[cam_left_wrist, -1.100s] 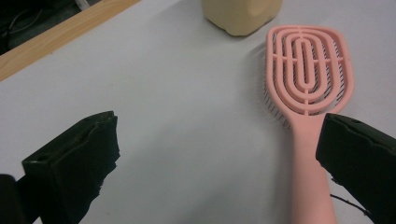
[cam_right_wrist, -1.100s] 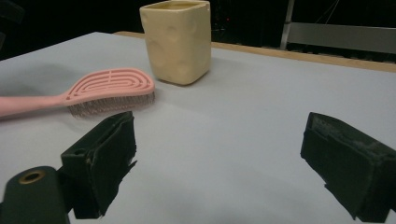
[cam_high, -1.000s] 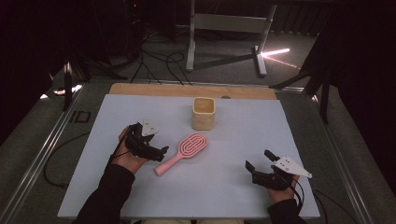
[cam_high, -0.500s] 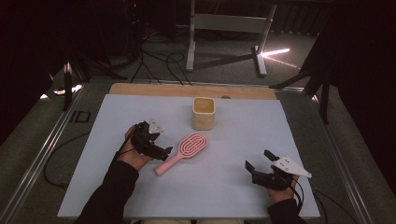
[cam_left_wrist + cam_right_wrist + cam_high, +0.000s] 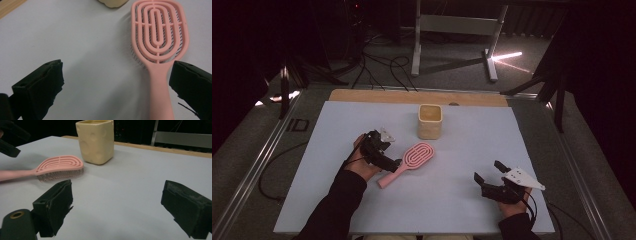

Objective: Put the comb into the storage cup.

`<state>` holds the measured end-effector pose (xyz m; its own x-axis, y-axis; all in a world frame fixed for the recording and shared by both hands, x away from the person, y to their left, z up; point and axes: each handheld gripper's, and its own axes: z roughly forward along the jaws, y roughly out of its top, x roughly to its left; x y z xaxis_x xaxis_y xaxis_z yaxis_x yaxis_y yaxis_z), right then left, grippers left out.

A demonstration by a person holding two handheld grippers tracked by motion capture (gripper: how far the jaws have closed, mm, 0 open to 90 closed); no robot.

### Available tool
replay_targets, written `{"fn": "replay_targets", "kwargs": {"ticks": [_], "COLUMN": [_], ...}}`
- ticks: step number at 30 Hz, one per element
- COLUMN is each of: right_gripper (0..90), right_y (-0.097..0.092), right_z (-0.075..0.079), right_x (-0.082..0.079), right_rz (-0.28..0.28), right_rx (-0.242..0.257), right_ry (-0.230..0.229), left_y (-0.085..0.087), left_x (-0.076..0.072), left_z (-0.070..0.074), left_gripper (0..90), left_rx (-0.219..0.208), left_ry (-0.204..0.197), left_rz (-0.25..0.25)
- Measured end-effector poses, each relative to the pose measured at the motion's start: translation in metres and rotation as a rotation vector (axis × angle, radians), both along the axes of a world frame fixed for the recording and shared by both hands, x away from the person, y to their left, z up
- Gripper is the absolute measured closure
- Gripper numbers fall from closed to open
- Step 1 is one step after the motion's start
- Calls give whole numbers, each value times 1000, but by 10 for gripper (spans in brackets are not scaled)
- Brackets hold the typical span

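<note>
In the high view, the left gripper (image 5: 384, 159) sits left of centre in the frame, held in a hand that comes up from the bottom edge in a dark sleeve. Its fingers stand wide apart and hold nothing. In the left gripper view the pink hairbrush (image 5: 160, 50) lies flat on the tabletop (image 5: 82, 45), its handle running down the right side of the frame just inside the right finger (image 5: 192, 85), while the left finger (image 5: 40, 85) is well apart from it. In the high view the hairbrush (image 5: 409, 161) lies at the frame's centre, its head toward the upper right and its handle toward the lower left, bristles down. Just above it stands the cream cup (image 5: 430, 121), upright and near the brush head but not touching it. At the lower right of the frame the right gripper (image 5: 492, 175) rests low over the tabletop, well apart from brush and cup. Its fingers (image 5: 53, 207) are spread wide around bare tabletop.
</note>
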<state>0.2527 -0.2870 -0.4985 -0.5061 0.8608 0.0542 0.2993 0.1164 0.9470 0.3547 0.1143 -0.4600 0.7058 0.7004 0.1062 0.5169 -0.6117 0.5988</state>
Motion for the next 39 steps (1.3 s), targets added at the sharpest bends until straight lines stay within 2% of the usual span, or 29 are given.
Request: {"fn": "replay_targets", "kwargs": {"ticks": [5,19,27,31,39], "right_gripper": [104,104,104,104,104], "right_y": [0,0,-1,-1,-1], "right_z": [0,0,-1,-1,-1], "right_x": [0,0,1,1,1], "right_rz": [1,2,-4,-3,-6], "right_rx": [0,2,7,5,4], "right_ry": [1,5,5,6,6], "left_y": [-8,-28,-34,-36,-42], "left_x": [3,6,8,8,9], "left_z": [-5,-15,-21,-21,-25], "left_gripper": [0,2,5,18,32], "left_rx": [32,106,116,119,119], "left_ry": [37,106,150,155,203], "left_rz": [-7,-43,-50,-46,-44]}}
